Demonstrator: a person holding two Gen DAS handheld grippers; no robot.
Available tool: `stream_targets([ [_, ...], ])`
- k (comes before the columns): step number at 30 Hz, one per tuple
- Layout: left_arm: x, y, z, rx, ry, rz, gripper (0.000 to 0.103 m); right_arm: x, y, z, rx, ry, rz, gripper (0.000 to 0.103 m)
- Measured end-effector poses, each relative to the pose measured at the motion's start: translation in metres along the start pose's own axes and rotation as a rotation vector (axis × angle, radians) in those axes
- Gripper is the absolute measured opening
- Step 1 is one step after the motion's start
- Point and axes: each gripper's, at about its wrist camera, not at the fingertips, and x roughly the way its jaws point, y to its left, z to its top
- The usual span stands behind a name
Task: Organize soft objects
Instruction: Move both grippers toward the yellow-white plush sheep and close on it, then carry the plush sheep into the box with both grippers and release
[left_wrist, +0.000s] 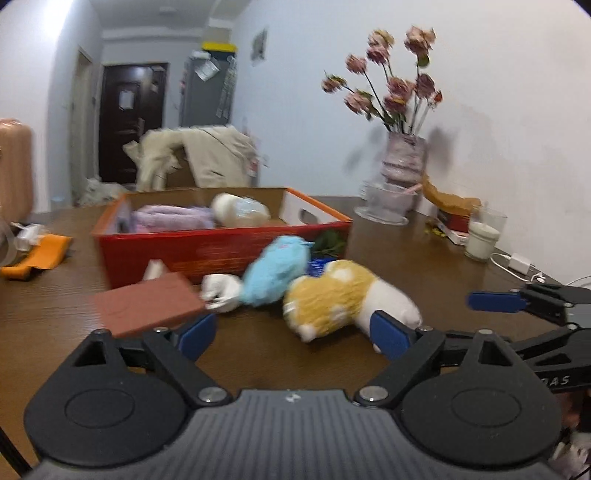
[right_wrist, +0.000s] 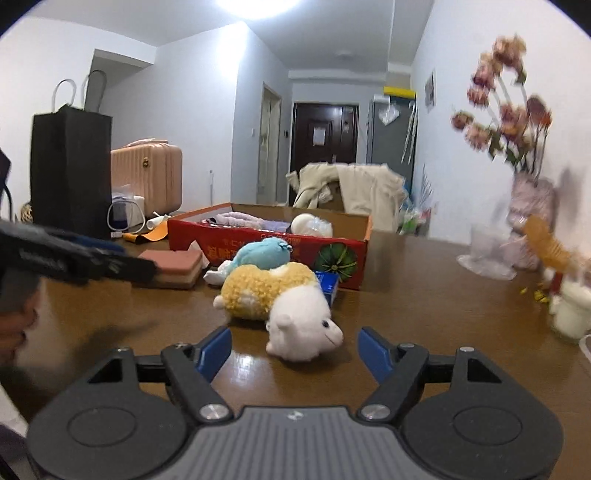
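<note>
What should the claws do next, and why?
Probably ease the right claw forward around the yellow-and-white plush. Both claws are open and empty, this toy lies on the table just ahead of it, and the red box behind already holds soft things.

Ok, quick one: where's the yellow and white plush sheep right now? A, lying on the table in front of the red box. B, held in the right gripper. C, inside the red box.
A: the yellow and white plush sheep lies on the table before the red box, beyond the open right gripper.

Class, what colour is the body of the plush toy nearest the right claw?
The plush toy has a yellow body with a white head, clearest in the right wrist view.
</note>
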Motion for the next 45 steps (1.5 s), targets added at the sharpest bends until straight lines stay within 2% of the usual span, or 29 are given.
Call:
stream_targets([
  [1,0.015,-0.002,0.003,-0.014,0.036,-0.004,0.078,0.01,-0.003,0.004,0.008,0.013,0.015,0.073],
  [3,0.041,-0.001,0.01,-0.059,0.098,-0.03,0.069,0.034,-0.008,0.012,0.011,0.058,0.024,0.069],
  [6,0.073,0.009,0.014,-0.136,0.176,-0.035,0.06,0.062,-0.013,0.016,-0.001,0.102,0.027,0.07],
  [7,0.079,0.013,0.015,-0.159,0.192,-0.053,0.059,0.068,-0.013,0.015,-0.001,0.12,0.031,0.069],
  [8,0.082,0.018,0.015,-0.172,0.201,-0.066,0.059,0.072,-0.012,0.013,-0.004,0.142,0.044,0.062],
  [10,0.077,0.026,0.014,-0.161,0.187,-0.051,0.063,0.064,0.0,0.01,-0.021,0.156,0.085,0.057],
  [11,0.069,0.032,0.013,-0.15,0.164,-0.04,0.066,0.055,0.009,0.008,-0.034,0.15,0.159,0.057],
  [13,0.05,0.045,0.012,-0.145,0.113,-0.042,0.087,0.044,0.028,0.005,-0.043,0.141,0.374,0.054],
  [14,0.04,0.052,0.01,-0.144,0.094,-0.055,0.088,0.041,0.038,0.004,-0.058,0.14,0.474,0.053],
  [15,0.033,0.058,0.01,-0.147,0.085,-0.067,0.089,0.04,0.043,0.006,-0.067,0.136,0.498,0.053],
  [19,0.014,0.072,0.006,-0.189,0.093,-0.192,0.091,0.051,0.025,0.027,-0.007,0.087,0.397,0.055],
  [20,0.011,0.072,0.003,-0.187,0.091,-0.231,0.092,0.061,0.015,0.034,0.038,0.086,0.359,0.058],
  [22,0.008,0.069,-0.002,-0.169,0.089,-0.264,0.093,0.08,0.004,0.044,0.104,0.116,0.321,0.058],
  [24,0.006,0.066,-0.008,-0.144,0.095,-0.251,0.093,0.097,0.006,0.047,0.154,0.153,0.357,0.059],
  [27,0.001,0.075,-0.018,-0.184,0.124,-0.237,0.092,0.109,0.022,0.041,0.135,0.182,0.401,0.061],
  [29,-0.004,0.082,-0.027,-0.203,0.141,-0.212,0.085,0.111,0.027,0.033,0.145,0.183,0.382,0.061],
  [30,-0.004,0.083,-0.03,-0.202,0.148,-0.19,0.077,0.109,0.026,0.03,0.167,0.181,0.382,0.059],
  [31,-0.006,0.085,-0.032,-0.208,0.151,-0.199,0.07,0.106,0.027,0.028,0.183,0.176,0.379,0.054],
  [33,-0.006,0.084,-0.032,-0.203,0.153,-0.24,0.058,0.096,0.029,0.023,0.189,0.158,0.337,0.054],
  [37,-0.005,0.074,-0.033,-0.183,0.153,-0.265,0.054,0.074,0.03,0.015,0.204,0.138,0.285,0.054],
  [42,0.003,0.062,-0.031,-0.173,0.149,-0.276,0.05,0.062,0.02,0.003,0.295,0.12,0.251,0.056],
  [45,0.006,0.055,-0.03,-0.165,0.159,-0.284,0.047,0.058,0.013,-0.004,0.345,0.107,0.245,0.053],
])
